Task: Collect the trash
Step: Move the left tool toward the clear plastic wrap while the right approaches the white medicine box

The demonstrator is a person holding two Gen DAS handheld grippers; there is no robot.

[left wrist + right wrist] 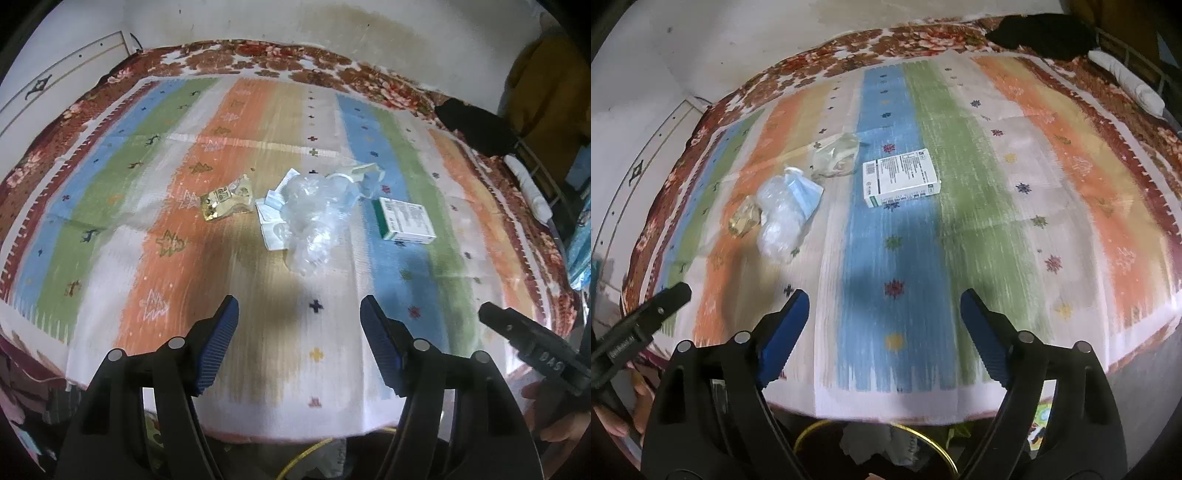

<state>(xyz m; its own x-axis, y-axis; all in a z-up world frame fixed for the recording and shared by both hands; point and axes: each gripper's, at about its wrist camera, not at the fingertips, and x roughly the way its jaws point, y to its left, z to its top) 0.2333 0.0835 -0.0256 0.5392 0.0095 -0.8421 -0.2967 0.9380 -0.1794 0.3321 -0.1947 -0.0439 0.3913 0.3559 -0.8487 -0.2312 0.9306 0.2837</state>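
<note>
Both the left gripper [299, 314] and right gripper [884, 310] hover with jaws wide and empty, ready to grasp. The trash sits mid-bed: crumpled plastic [314, 218] at 12 o'clock of the left, white carton [901, 177] at 12 o'clock of the right.

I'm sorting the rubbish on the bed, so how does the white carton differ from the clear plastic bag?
The white carton is a rigid, printed box with a green edge; the clear plastic bag is crumpled and see-through. The carton lies alone; the bag sits against other scraps. Both rest on the striped cloth, ungripped.
</note>
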